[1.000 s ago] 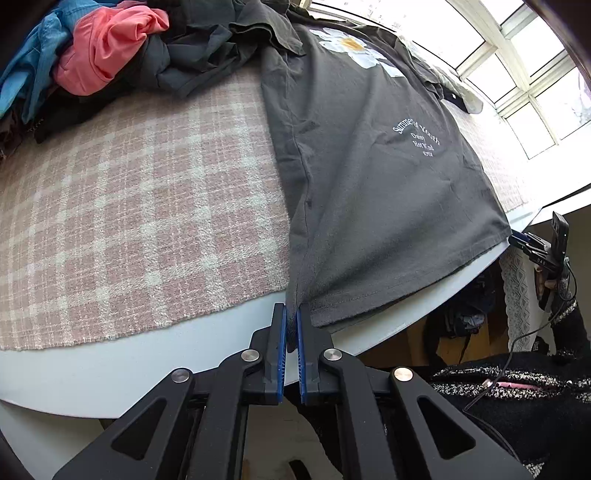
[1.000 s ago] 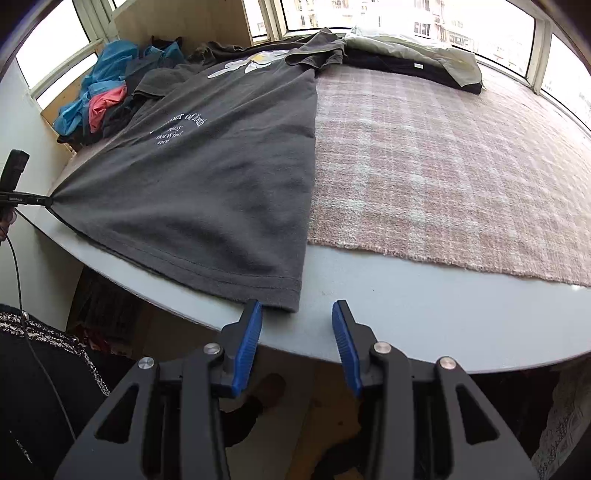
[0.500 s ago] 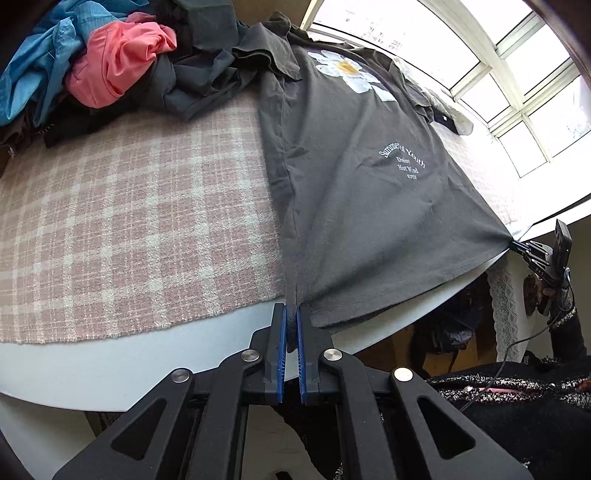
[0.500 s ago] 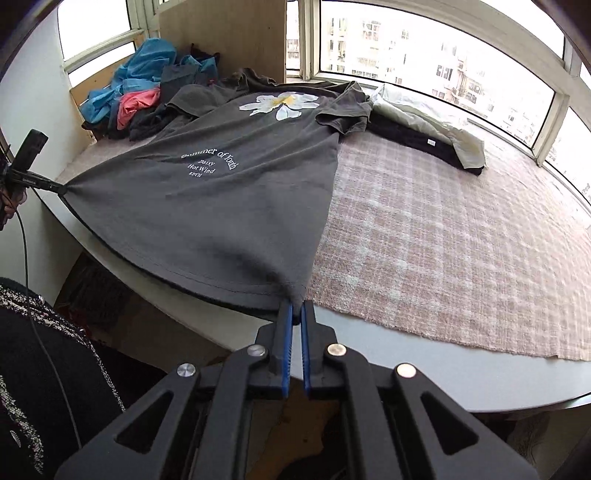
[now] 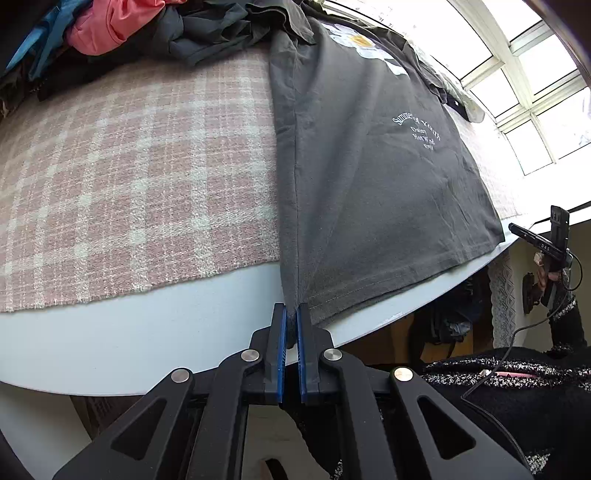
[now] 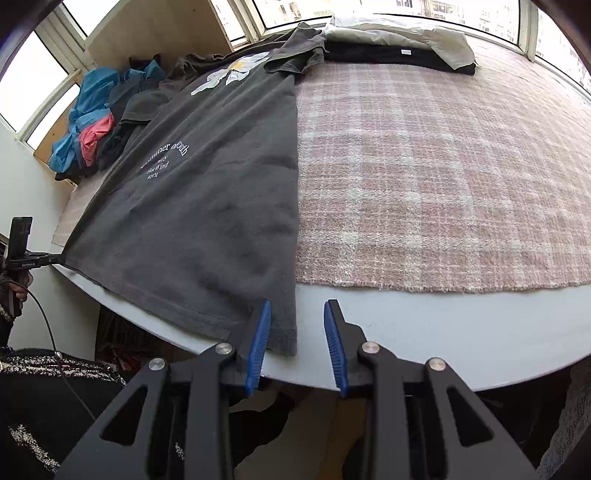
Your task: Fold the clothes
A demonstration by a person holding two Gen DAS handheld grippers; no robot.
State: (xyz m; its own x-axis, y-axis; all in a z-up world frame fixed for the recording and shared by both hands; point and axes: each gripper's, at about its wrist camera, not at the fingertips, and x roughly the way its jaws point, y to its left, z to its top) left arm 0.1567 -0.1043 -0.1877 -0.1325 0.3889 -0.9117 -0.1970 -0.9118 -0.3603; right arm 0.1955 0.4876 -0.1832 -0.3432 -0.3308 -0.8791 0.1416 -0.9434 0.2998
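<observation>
A dark grey T-shirt (image 5: 369,177) lies spread flat, running away from both grippers, with a white daisy print near its far end and white lettering in an arc across the middle. Its hem hangs just over the pale edge of the desk (image 6: 443,332), and the rest rests on a pink-and-cream plaid blanket (image 6: 443,166) that covers most of the surface.

The left gripper (image 5: 290,321) is pressed together on the hem corner closest to it, the fabric pulled into small pleats between the blue pads. The right gripper (image 6: 297,325) stands spread, its left pad touching or just over the other hem corner, its right pad over bare desk; nothing is pinched between them. In the right wrist view the left gripper shows far off to the left, its tip at the shirt's hem corner.

Beyond the shirt to the left of the left gripper sits one heap of loose clothes (image 5: 122,26): a coral-pink piece, a blue piece and dark grey ones. Far ahead of the right gripper lies one stack of two folded garments (image 6: 399,48), a light one on top of a black one. Windows (image 5: 535,92) curve around the far side. A black speckled knit sleeve (image 5: 517,387) shows to the right of the left gripper.
</observation>
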